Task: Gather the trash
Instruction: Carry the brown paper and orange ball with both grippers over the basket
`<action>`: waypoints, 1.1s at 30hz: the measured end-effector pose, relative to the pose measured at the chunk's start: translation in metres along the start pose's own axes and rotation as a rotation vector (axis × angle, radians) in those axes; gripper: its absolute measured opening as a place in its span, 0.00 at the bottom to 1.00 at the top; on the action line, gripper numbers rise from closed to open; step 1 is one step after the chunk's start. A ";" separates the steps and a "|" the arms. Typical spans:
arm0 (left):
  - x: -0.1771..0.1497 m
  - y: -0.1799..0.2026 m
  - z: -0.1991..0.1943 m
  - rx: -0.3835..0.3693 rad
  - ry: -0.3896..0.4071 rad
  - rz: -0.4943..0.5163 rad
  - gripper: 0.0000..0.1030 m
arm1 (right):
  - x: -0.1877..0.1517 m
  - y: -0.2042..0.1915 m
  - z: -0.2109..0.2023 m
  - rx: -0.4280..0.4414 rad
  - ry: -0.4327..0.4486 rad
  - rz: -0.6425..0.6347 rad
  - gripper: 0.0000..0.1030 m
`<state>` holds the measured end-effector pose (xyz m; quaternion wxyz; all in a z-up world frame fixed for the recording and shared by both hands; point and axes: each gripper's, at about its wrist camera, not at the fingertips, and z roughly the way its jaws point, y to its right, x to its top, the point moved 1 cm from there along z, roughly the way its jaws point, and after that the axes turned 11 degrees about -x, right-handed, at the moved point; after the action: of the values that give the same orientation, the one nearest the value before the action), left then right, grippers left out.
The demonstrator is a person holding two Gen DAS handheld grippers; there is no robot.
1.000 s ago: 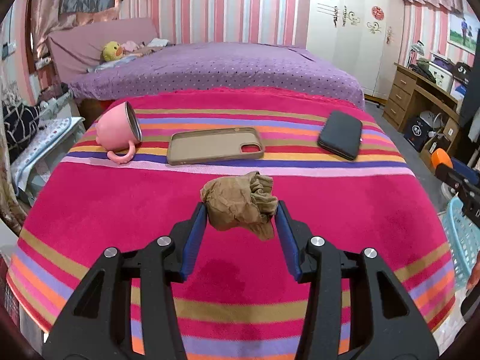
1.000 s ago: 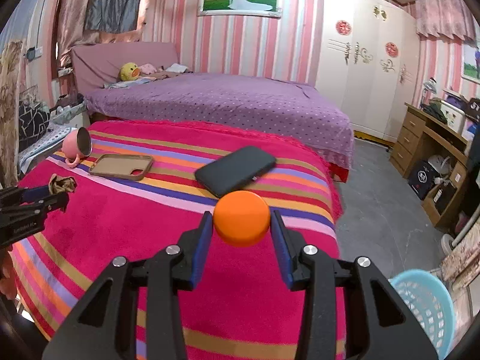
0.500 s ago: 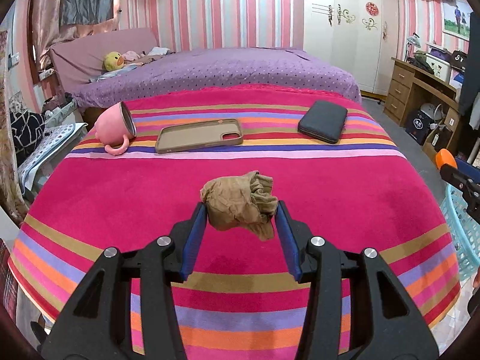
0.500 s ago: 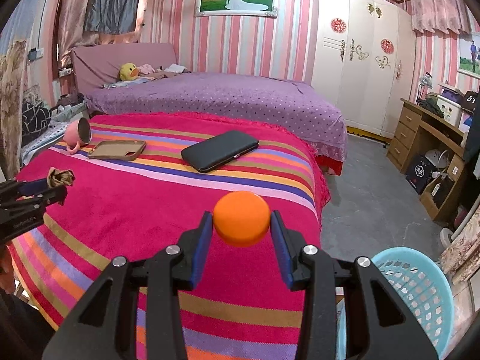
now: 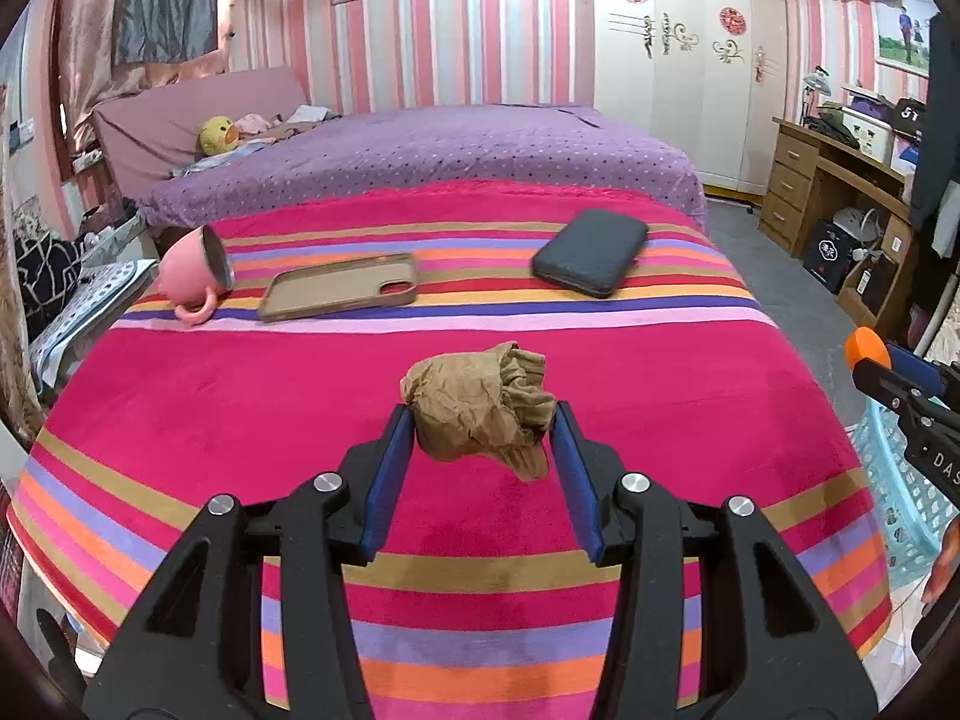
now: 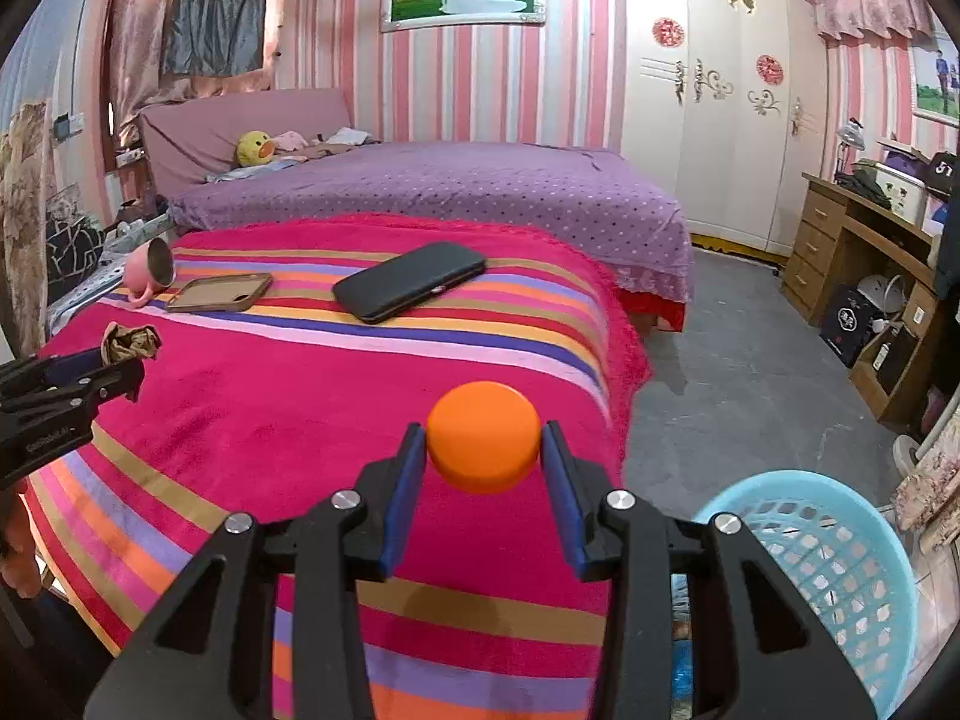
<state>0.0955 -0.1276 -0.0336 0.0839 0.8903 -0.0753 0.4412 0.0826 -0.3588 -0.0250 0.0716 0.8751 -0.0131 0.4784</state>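
Above the striped pink blanket point(image 5: 288, 396), the left gripper point(image 5: 483, 420) pinched a crumpled brown paper wad point(image 5: 480, 408) between its blue-padded fingers point(image 5: 390, 468), the wad held clear of the cloth and hiding whatever stripe lay right under it. Off to the right, the right gripper point(image 6: 483, 450) clamped an orange cap point(image 6: 483, 437) between its own pads, held past the blanket's near corner; in the left wrist view only its tip and a sliver of the orange cap showed at the frame's edge. A light blue basket point(image 6: 840, 546) stood on the floor to the lower right, partly cut off by the frame and by the gripper body, so its contents could not be made out. Farther back on the blanket lay a pink mug point(image 5: 192, 273) tipped on its side, an empty tan phone case point(image 5: 339, 294) just beside it, and a dark wallet-like case point(image 5: 591, 258) (possibly a phone in a cover) well apart to the right. A purple bed point(image 6: 450, 186) stood behind, with a yellow plush toy point(image 6: 255, 148) near its head. Both grippers' rear halves ran out of view at the bottom.
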 end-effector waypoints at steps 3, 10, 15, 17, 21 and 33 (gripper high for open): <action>0.001 0.014 0.003 -0.011 0.008 0.009 0.45 | -0.001 0.013 -0.002 -0.018 0.003 0.004 0.38; 0.001 0.055 0.015 -0.059 0.000 0.044 0.45 | -0.005 0.051 -0.010 -0.070 0.011 0.025 0.38; -0.001 0.087 0.023 -0.096 0.001 0.074 0.45 | -0.014 0.087 -0.014 -0.119 0.004 0.063 0.38; -0.002 0.105 0.026 -0.119 -0.002 0.092 0.45 | -0.019 0.101 -0.015 -0.139 0.000 0.080 0.38; -0.005 0.140 0.029 -0.163 0.000 0.130 0.45 | -0.028 0.129 -0.018 -0.183 -0.008 0.119 0.38; -0.019 0.236 0.038 -0.299 -0.034 0.215 0.45 | -0.062 0.194 -0.027 -0.301 -0.045 0.189 0.38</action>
<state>0.0642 -0.3643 -0.0517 0.1662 0.8622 -0.2361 0.4162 0.0093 -0.5503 -0.0407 0.1564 0.8598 -0.1685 0.4560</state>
